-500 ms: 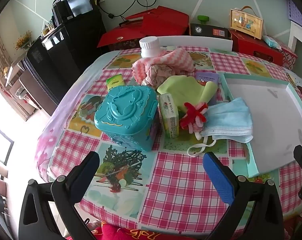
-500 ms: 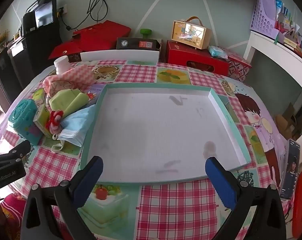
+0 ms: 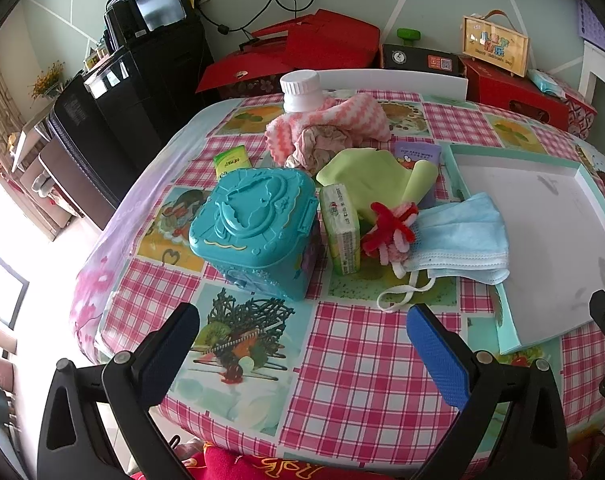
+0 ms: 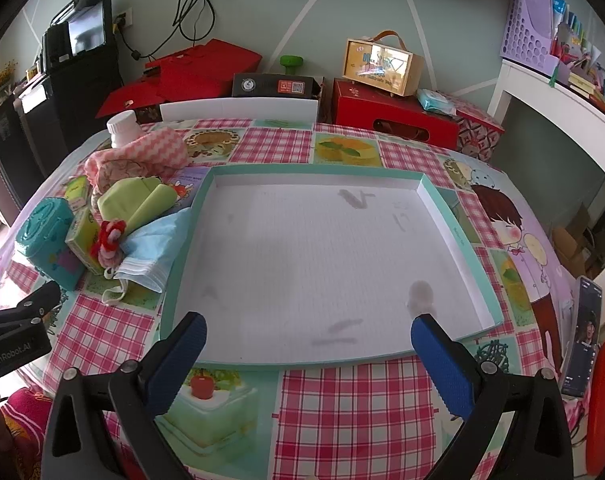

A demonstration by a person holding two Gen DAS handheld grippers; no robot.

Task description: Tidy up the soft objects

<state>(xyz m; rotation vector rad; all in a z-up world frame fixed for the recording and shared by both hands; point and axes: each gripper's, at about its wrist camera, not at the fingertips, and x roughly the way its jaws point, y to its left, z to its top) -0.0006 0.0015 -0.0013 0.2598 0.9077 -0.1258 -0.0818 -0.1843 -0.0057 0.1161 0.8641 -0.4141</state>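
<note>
A pile of soft things lies left of a shallow teal-rimmed white tray [image 4: 206,188] [image 3: 454,156]: a blue face mask [image 3: 458,240] [image 4: 150,248], a red and pink fuzzy piece [image 3: 390,228] [image 4: 108,240], a green cloth [image 3: 366,176] [image 4: 130,200] and a pink zigzag towel [image 3: 334,120] [image 4: 142,152]. My left gripper [image 3: 302,344] hangs open over the near table edge, short of the pile, with nothing between its fingers. My right gripper [image 4: 306,348] stands open over the tray's near rim, also with nothing in it. The tray holds nothing.
A teal plastic box [image 3: 254,228], tissue packs [image 3: 340,232], a white bottle [image 3: 302,92] and a purple wipes pack [image 3: 418,152] sit among the pile. A phone [image 4: 586,332] lies at the table's right edge. Red boxes [image 4: 390,112] stand behind the table.
</note>
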